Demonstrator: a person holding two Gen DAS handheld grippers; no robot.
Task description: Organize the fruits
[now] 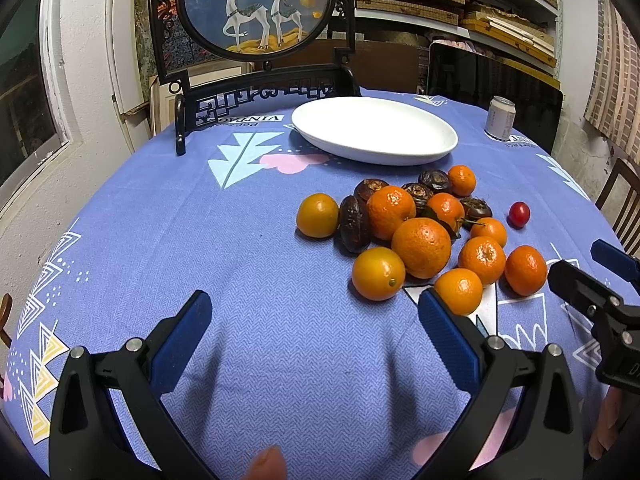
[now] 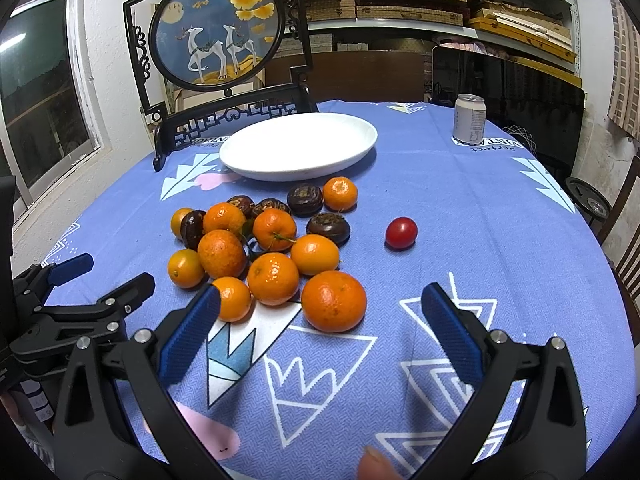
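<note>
Left wrist view: the left gripper hovers with fingers spread and empty, the fruit pile lying on the counter just before the bare white plate.

Right wrist view: the right gripper is likewise spread and empty; the nearest orange sits between its fingers and should be gripped centrally and gently, avoiding neighbouring fruit.

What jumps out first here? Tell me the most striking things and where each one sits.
The pile of oranges mixed with dark brown fruits grabs the eye at mid-table on the blue patterned tablecloth, with one small red fruit lying apart to its right. Just behind the pile sits a white plate with nothing on it. At the far left edge stands a black-framed deer screen, and both the left gripper and right gripper hover open near the pile.
</note>
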